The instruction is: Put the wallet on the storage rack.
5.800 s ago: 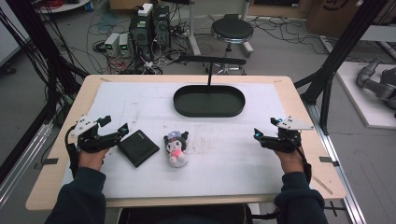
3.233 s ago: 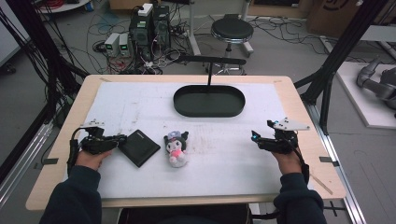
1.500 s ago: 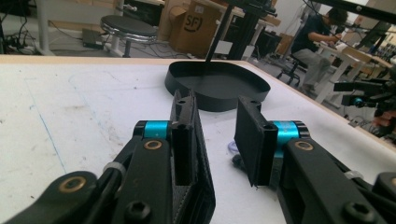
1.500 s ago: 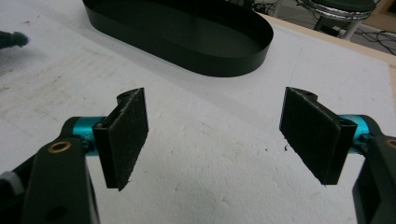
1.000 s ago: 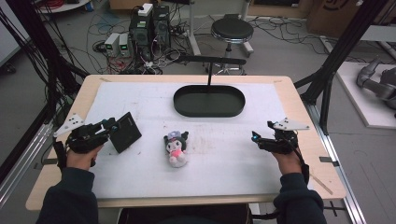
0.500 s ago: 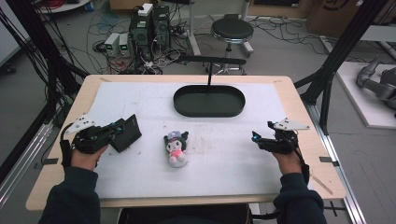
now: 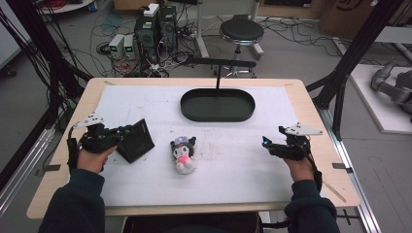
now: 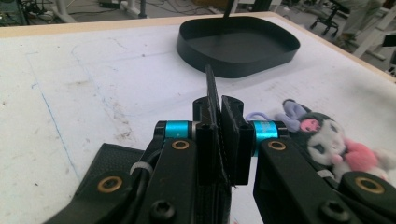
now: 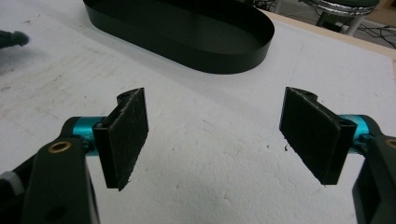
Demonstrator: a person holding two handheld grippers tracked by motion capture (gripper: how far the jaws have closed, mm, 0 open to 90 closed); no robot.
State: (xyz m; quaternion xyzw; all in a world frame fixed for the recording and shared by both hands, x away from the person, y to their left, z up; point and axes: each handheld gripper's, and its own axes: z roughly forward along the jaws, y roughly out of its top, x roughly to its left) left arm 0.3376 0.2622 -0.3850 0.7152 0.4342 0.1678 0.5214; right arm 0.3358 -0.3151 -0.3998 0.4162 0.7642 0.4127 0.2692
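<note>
Left gripper point(image 8: 218, 140): jaws clamp black pad point(image 7: 136, 141), seen edge-on.
High view: pad tilted off bench point(image 7: 233, 184).
Right gripper point(image 9: 219, 140): jaws wide, empty.

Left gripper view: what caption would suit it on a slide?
Left gripper pinches a thin black card upright, with the black tray ahead and a plush toy beside it.
</note>
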